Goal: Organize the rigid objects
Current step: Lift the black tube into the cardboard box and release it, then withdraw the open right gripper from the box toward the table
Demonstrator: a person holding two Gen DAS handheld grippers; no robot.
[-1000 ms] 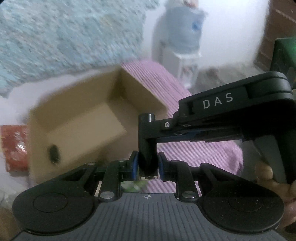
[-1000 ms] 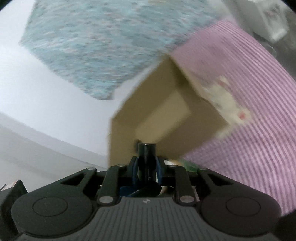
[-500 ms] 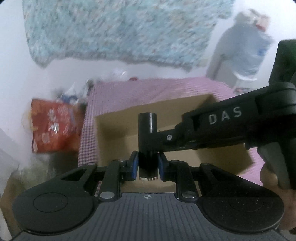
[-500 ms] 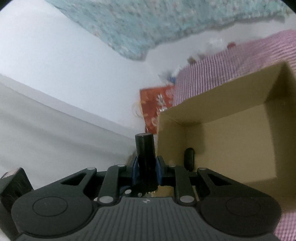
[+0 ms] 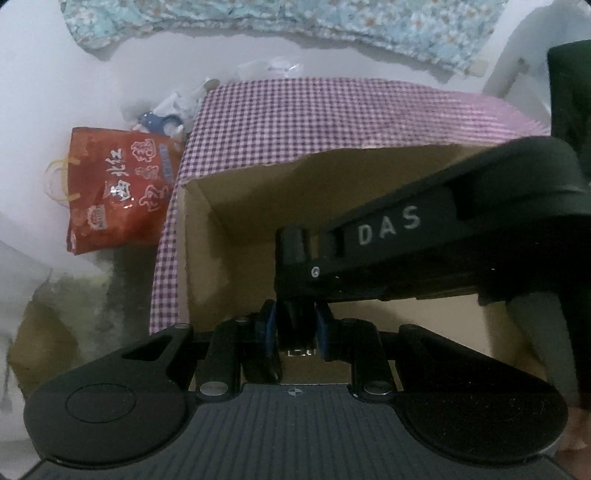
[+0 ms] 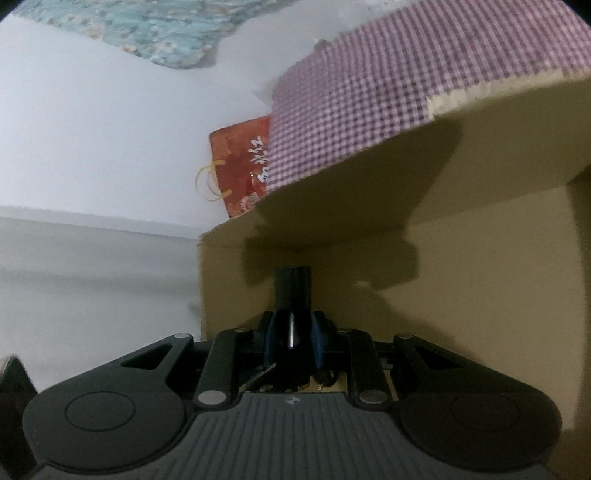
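Grippers both clamp one black T-shaped tool [image 5: 295,325]: left gripper [image 5: 294,330] on its post, right gripper [image 6: 293,338] likewise. Tool hangs inside the cardboard box [image 5: 240,206], unreleased. Judged: placement nearly complete; release remains.

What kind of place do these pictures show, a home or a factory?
Probably a home: a checked purple cloth covers the surface under the cardboard box, a red gift bag leans on the wall, and a floral fabric hangs above.
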